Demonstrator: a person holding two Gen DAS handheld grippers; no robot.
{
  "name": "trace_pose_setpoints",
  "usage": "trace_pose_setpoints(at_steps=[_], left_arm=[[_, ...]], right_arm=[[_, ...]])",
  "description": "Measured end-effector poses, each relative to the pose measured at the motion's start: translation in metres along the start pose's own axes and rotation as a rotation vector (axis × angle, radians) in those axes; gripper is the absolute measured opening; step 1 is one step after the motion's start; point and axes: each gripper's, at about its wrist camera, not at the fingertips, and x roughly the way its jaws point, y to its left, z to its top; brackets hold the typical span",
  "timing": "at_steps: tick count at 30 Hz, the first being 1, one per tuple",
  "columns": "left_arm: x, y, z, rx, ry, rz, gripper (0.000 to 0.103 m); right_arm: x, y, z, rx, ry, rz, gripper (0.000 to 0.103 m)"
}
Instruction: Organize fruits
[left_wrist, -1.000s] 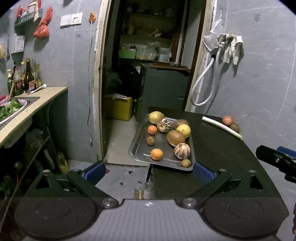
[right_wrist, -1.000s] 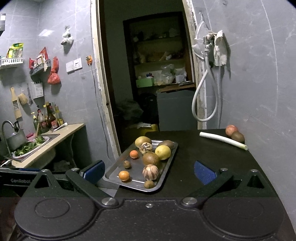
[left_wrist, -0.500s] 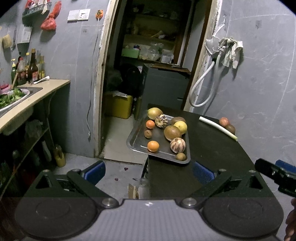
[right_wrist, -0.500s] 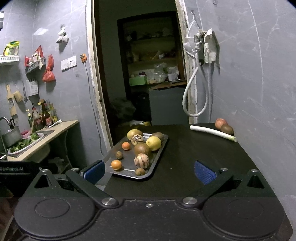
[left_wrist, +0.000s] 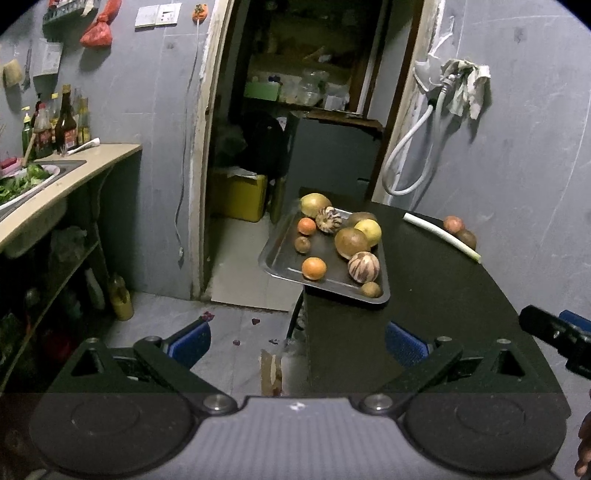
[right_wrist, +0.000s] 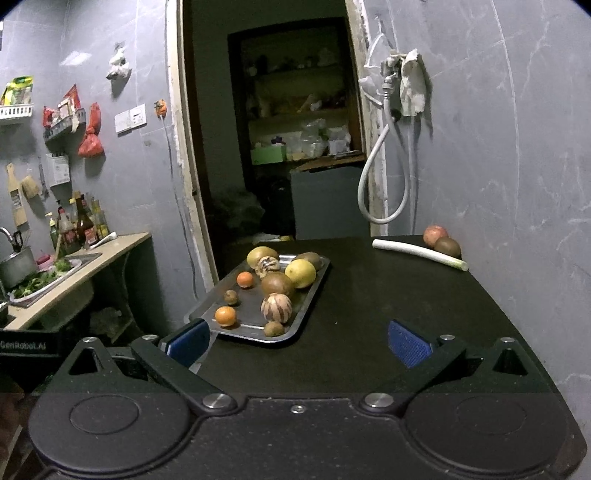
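fruit on the tray, both grippers wide open

a metal tray (right_wrist: 309, 295) sits on the left edge of a black table (right_wrist: 388, 306), and part of it hangs over the side. on the tray are two small oranges (right_wrist: 225, 316), a yellow lemon (right_wrist: 300, 273), two striped fruits (right_wrist: 276, 307), a big brown round fruit (right_wrist: 277, 283), and some small brown ones.

far back on the table, by the grey wall, lie a red apple (right_wrist: 435, 235) and a brown kiwi (right_wrist: 447, 246), touching each other. a long white leek (right_wrist: 419, 254) lies just in front of them.

the left gripper (left_wrist: 297, 338) hangs in the air, near the table's front corner and over the floor. its two blue pads (left_wrist: 190, 338) are far apart and hold nothing. the right gripper (right_wrist: 299, 339) is over the table, near the front of the tray. its blue pads (right_wrist: 408, 341) are spread wide too, with nothing between them.

on the left side is a counter (right_wrist: 92, 266) with bottles (right_wrist: 79, 225) and a bowl of green leaves (right_wrist: 35, 286).
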Motion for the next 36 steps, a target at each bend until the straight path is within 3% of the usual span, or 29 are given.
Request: trace_pose_setpoints(at_steps=[12, 36], left_arm=[[0.01, 0.0, -0.005, 0.016, 0.015, 0.007, 0.102], [0.009, -0.003, -0.012, 0.007, 0.029, 0.017, 0.102]], right_arm=[[0.016, 0.001, -0.01, -0.022, 0.051, 0.008, 0.103], [0.014, -0.008, -0.016, -0.003, 0.068, 0.007, 0.103]])
